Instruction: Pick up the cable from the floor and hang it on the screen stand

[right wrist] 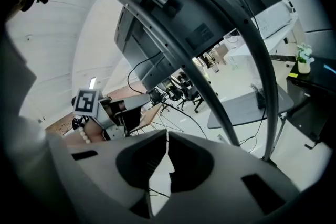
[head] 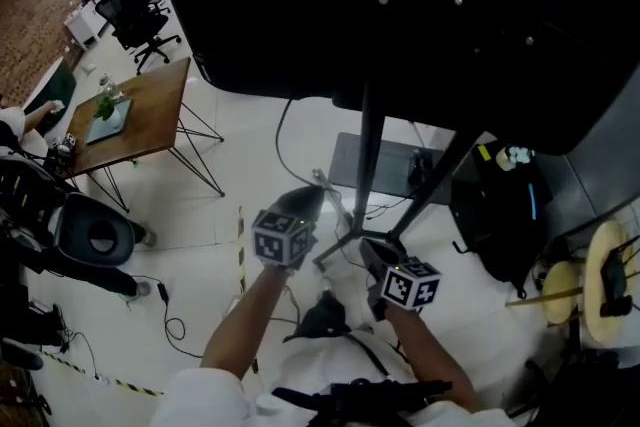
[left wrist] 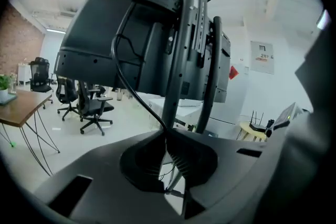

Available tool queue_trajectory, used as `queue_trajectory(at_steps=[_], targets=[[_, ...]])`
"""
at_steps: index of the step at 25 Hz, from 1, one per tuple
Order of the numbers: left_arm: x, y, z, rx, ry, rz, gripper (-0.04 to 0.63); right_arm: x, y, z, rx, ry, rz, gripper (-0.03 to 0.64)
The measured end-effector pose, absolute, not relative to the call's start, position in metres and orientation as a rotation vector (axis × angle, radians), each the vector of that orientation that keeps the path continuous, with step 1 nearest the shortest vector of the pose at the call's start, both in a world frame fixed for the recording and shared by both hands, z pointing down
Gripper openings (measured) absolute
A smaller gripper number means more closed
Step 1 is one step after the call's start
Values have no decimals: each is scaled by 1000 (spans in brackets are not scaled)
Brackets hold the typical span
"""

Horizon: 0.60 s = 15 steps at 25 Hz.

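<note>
The big black screen stands on its dark stand over a white floor. A thin black cable runs from the screen's back down into the tips of my left gripper, which is shut on it. In the head view the cable curves down to the left gripper, raised beside the stand's pole. My right gripper is just right of it, near the slanted strut. In its own view the right gripper has its jaws together with nothing seen between them, below the stand's curved bars.
A wooden table and black office chairs stand at the left. The stand's grey base plate lies on the floor. A black case and a round stool are at the right. Loose wires trail at lower left.
</note>
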State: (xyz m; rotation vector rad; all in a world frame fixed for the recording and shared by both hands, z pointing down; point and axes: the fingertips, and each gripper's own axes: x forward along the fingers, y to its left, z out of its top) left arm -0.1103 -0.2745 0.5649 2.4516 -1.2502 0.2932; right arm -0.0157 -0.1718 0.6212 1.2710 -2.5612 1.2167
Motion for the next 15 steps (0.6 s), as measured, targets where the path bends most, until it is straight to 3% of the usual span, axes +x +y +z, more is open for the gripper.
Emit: queue_trajectory(at_steps=[15], targets=[[-64,-213,431,2645,-1049,188,12,44,-126,625,1583,-2487,1204,68]])
